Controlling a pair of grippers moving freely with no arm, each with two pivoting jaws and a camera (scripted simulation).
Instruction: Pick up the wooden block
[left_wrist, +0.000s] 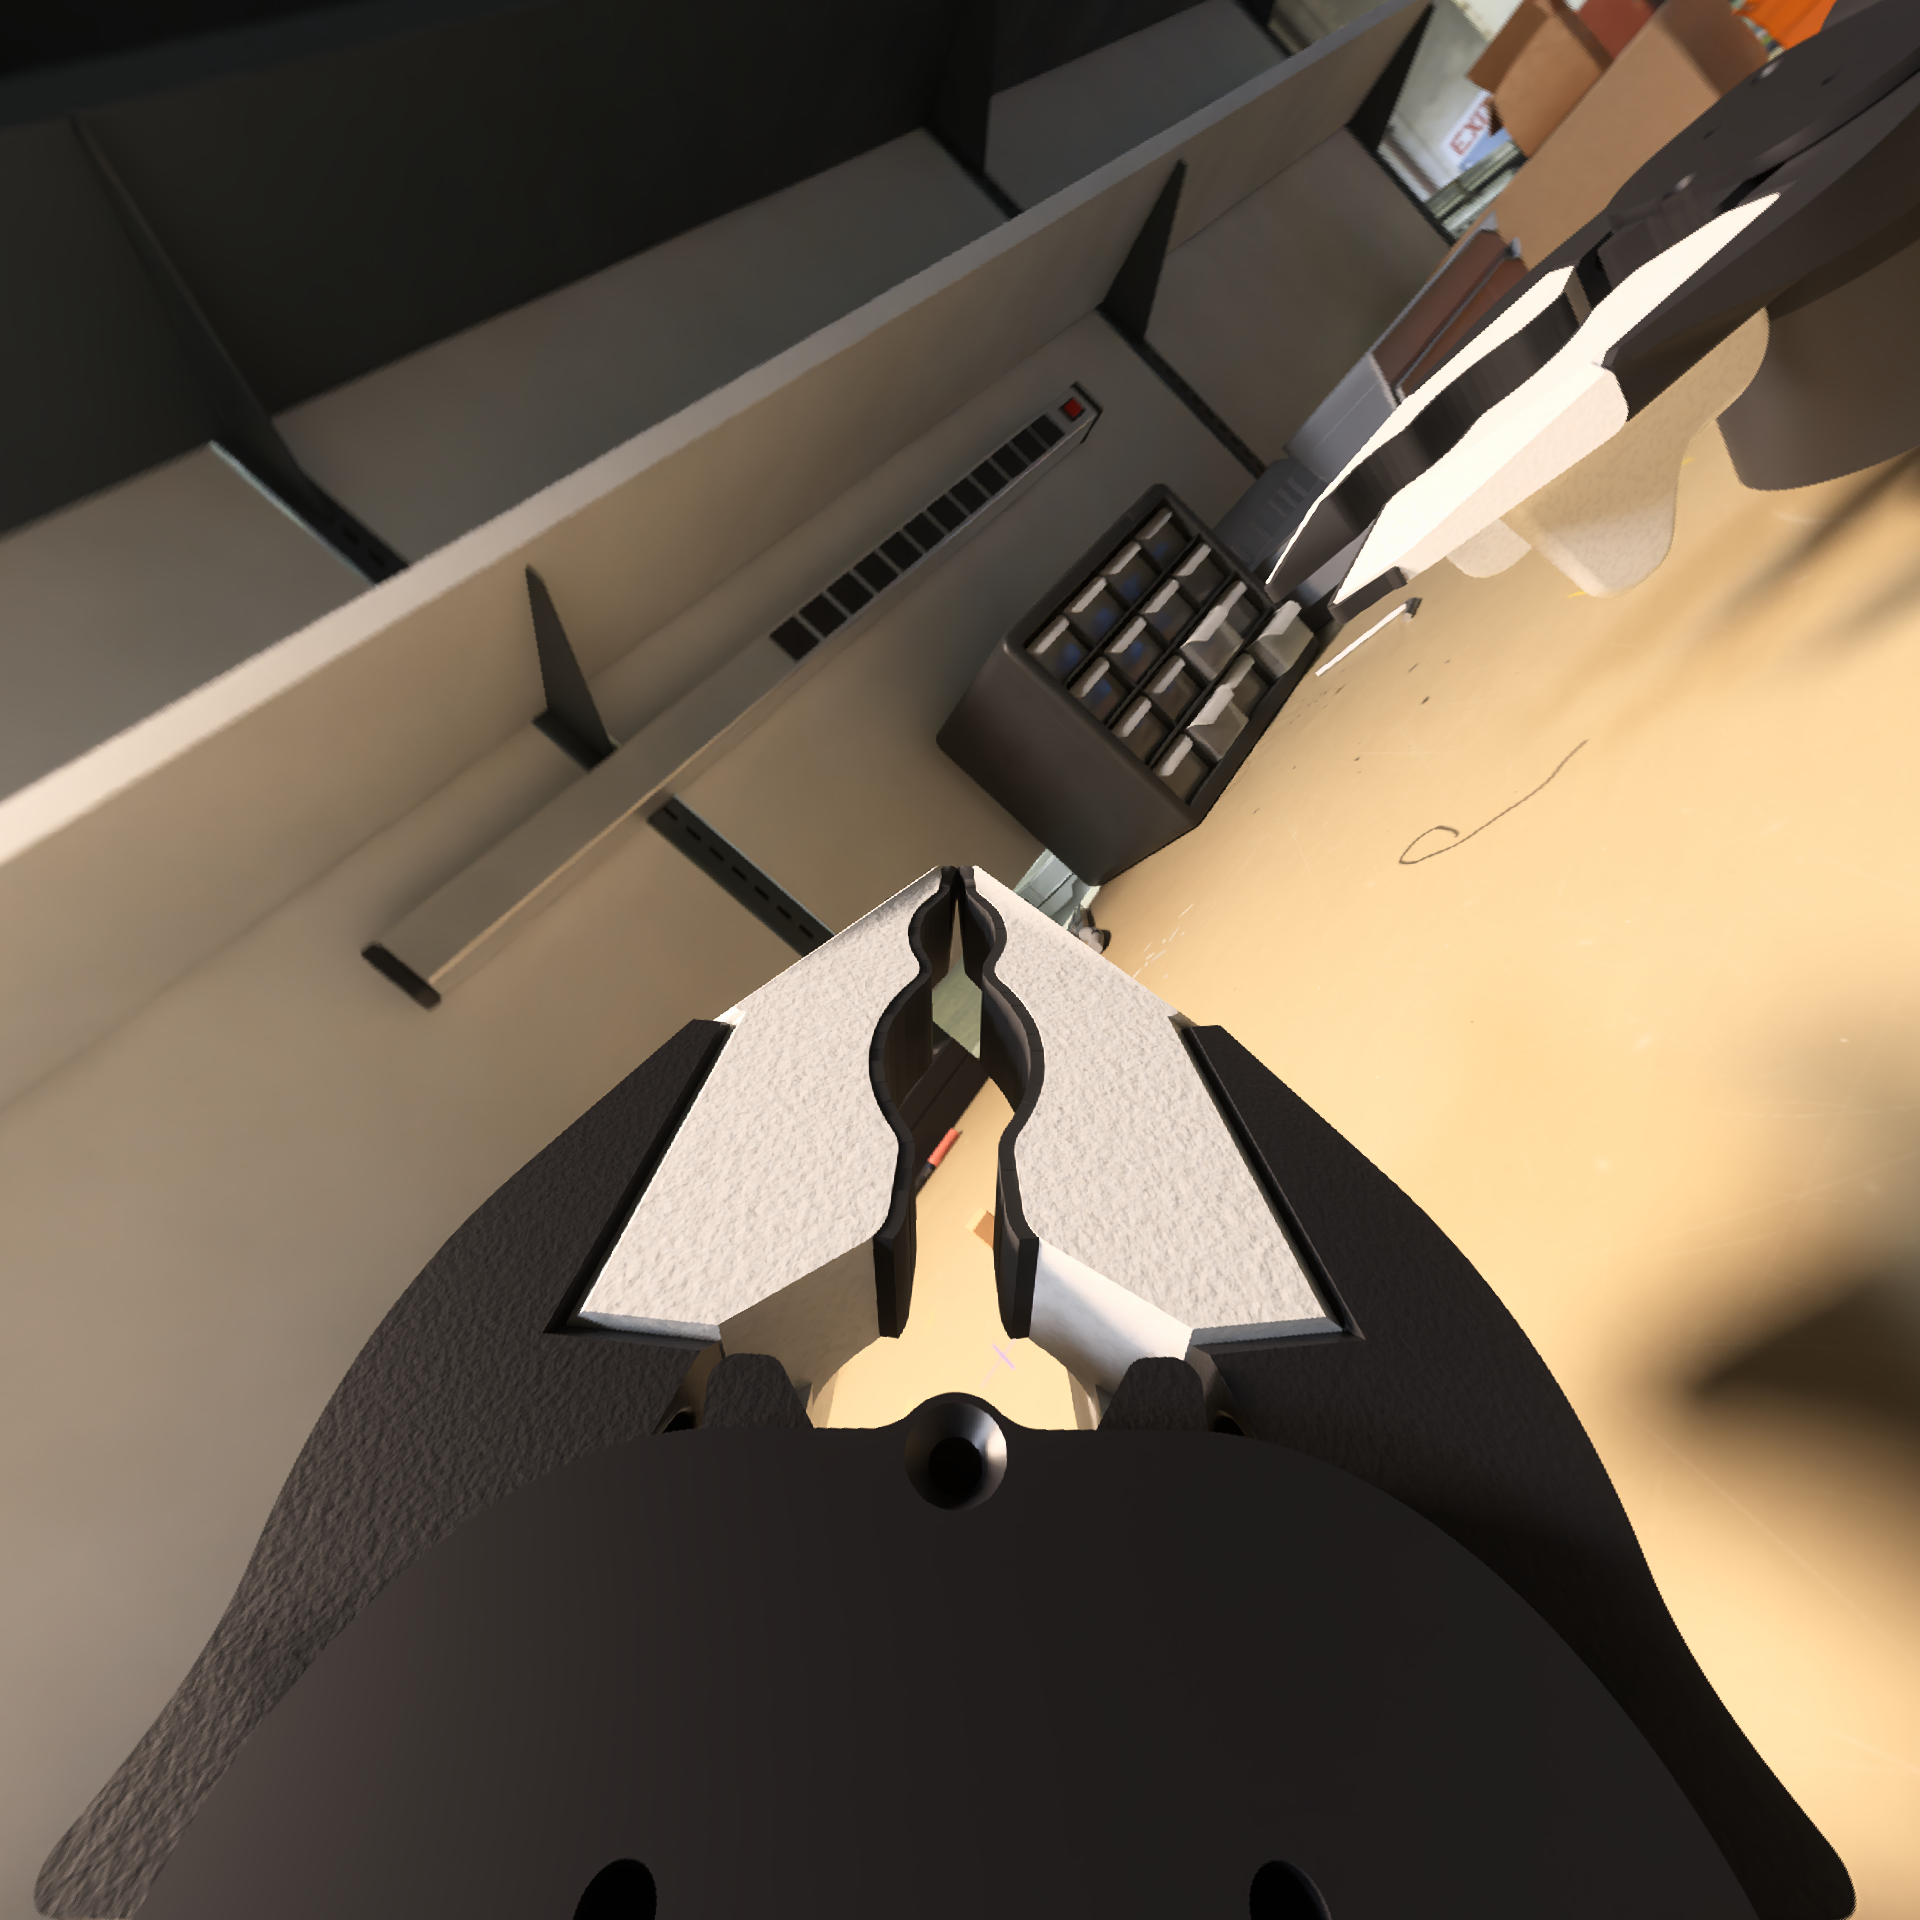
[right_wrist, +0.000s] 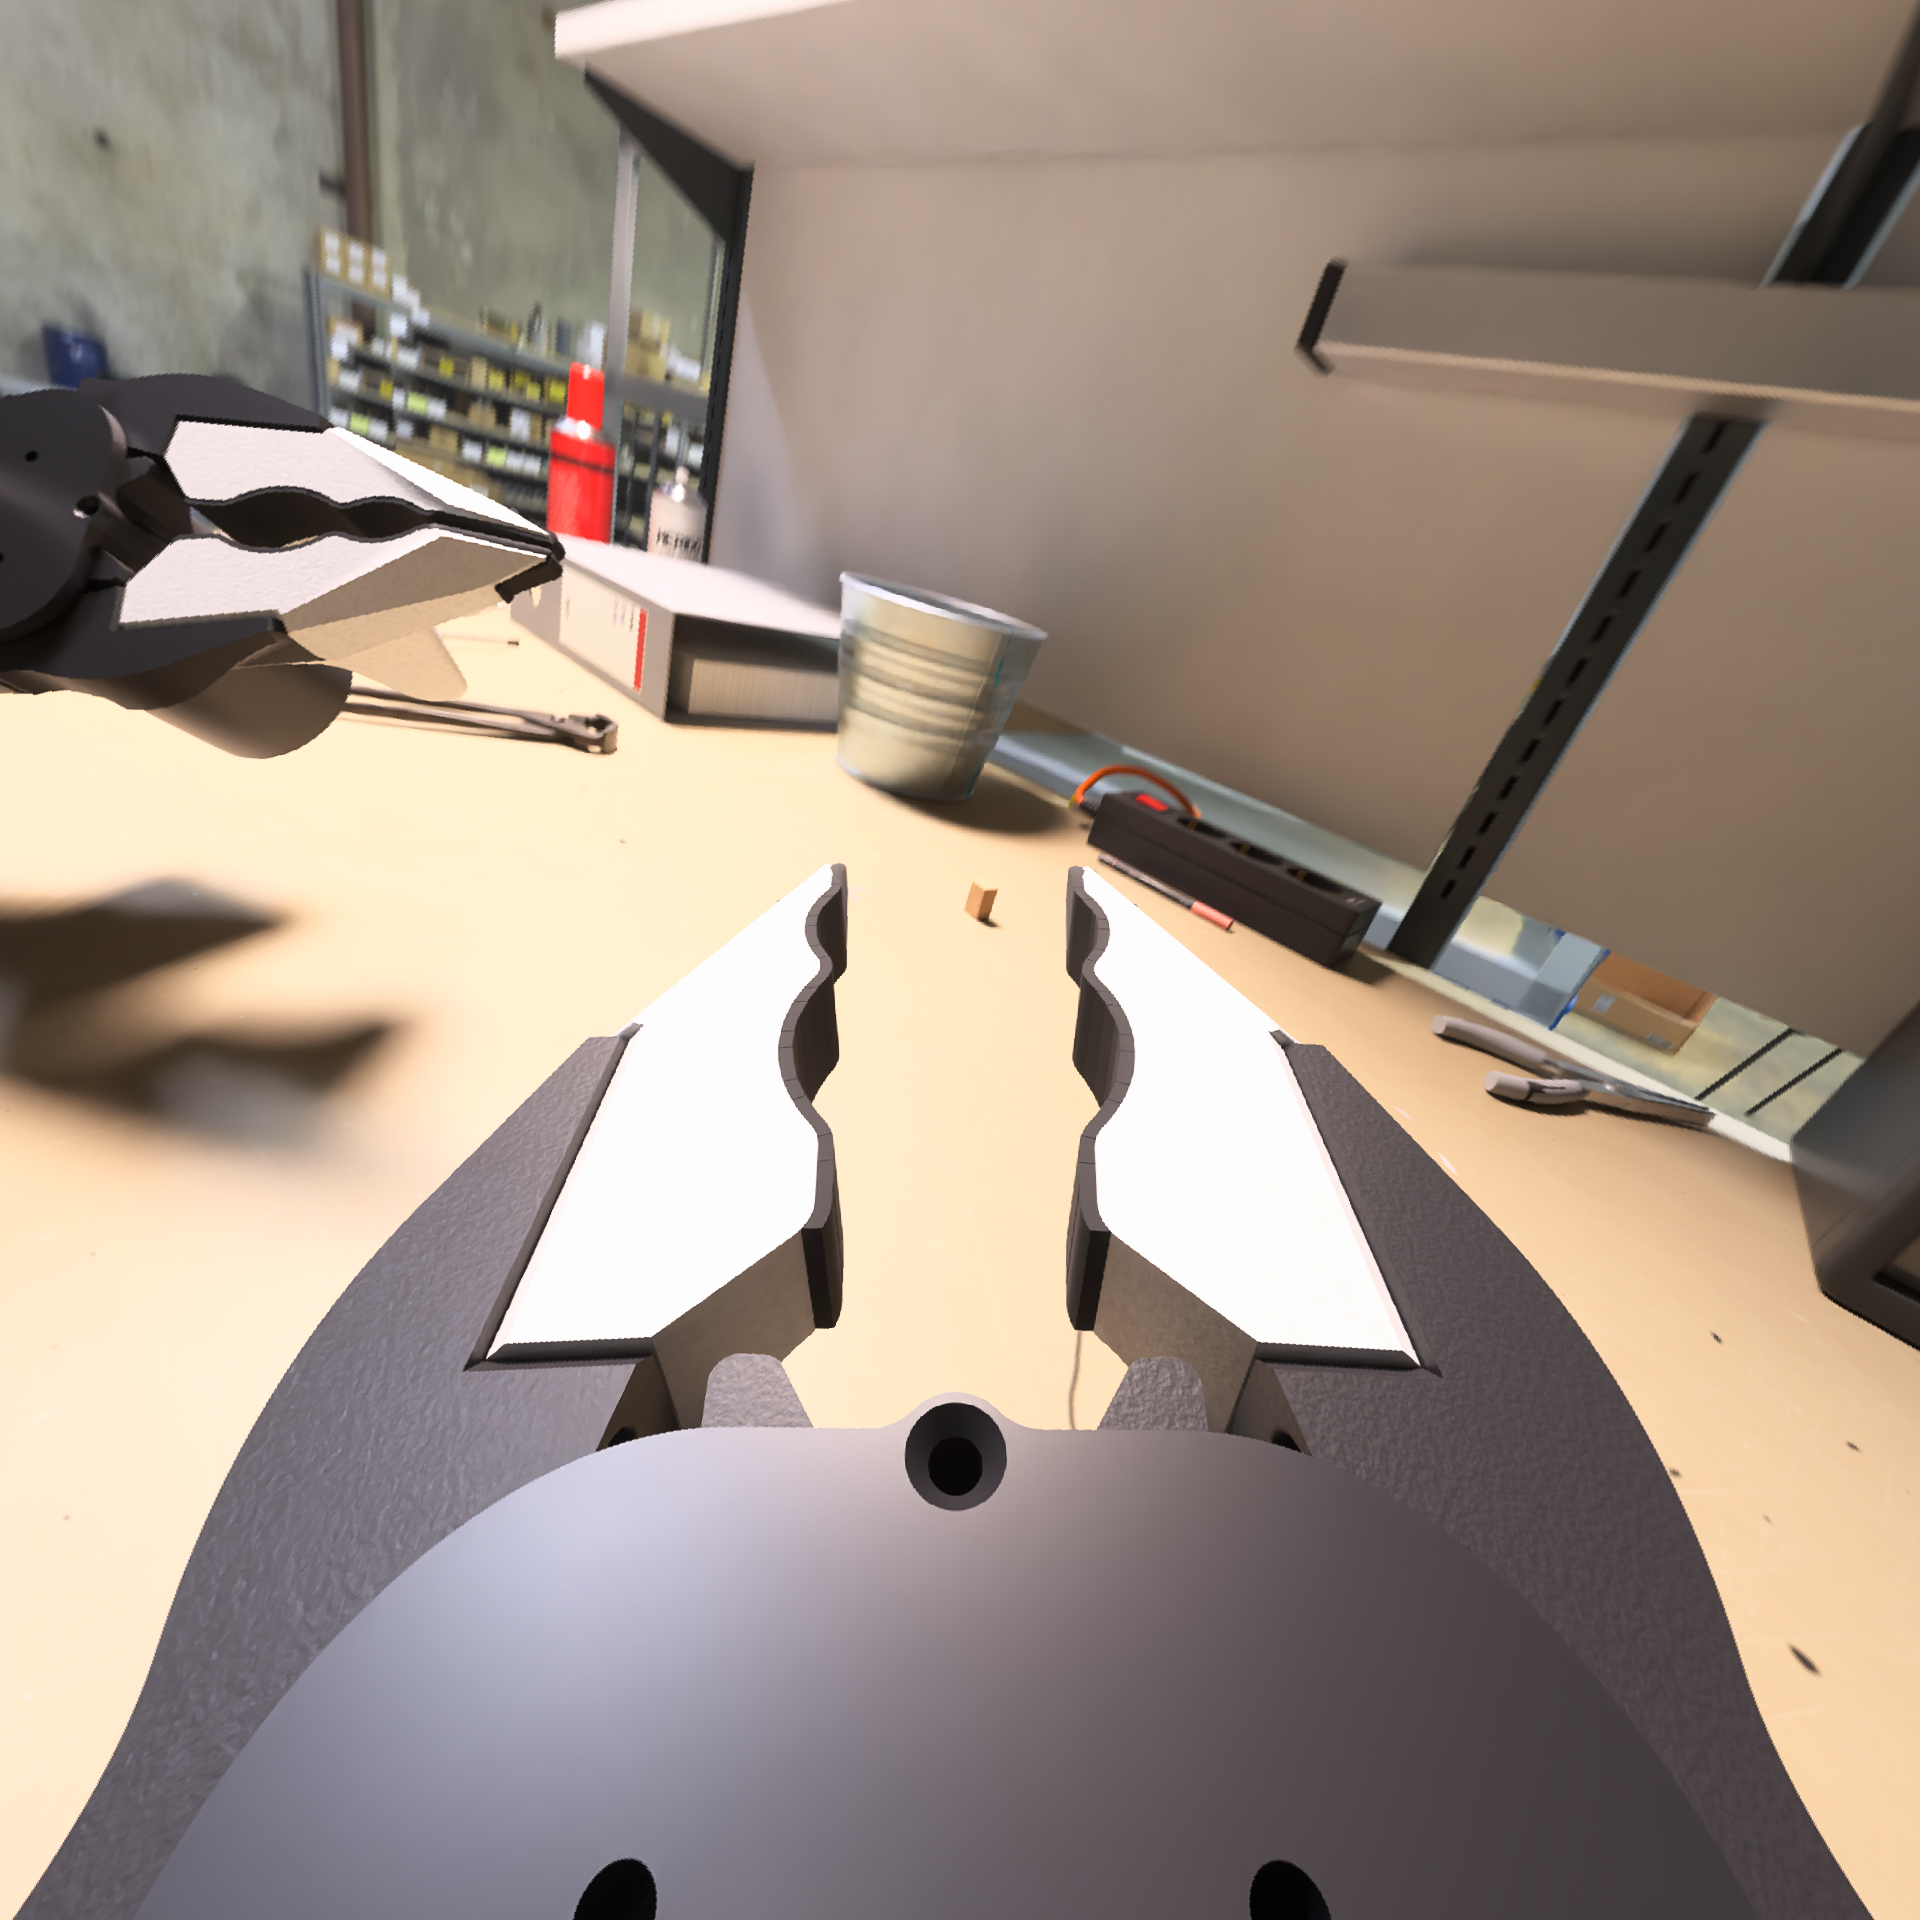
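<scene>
The tan workbench (right_wrist: 312, 1195) is smooth, scuffed board. On it lies a grey binder (right_wrist: 686, 634) with a red label strip, beside a ribbed metal bucket (right_wrist: 925, 691). A black power strip (right_wrist: 1236, 878) sits along the wall. The right gripper (right_wrist: 956, 904) is released, its white textured fingers apart. The left gripper (left_wrist: 958, 883) is clenched on nothing. The small wooden block (right_wrist: 981, 901) rests on the bench, ahead between the right fingertips.

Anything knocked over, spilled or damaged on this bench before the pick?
Nothing stands out. The wooden block sits alone on the bench, ahead of the open right gripper. The metal bucket stands upright; its lean matches the camera's tilt.
</scene>
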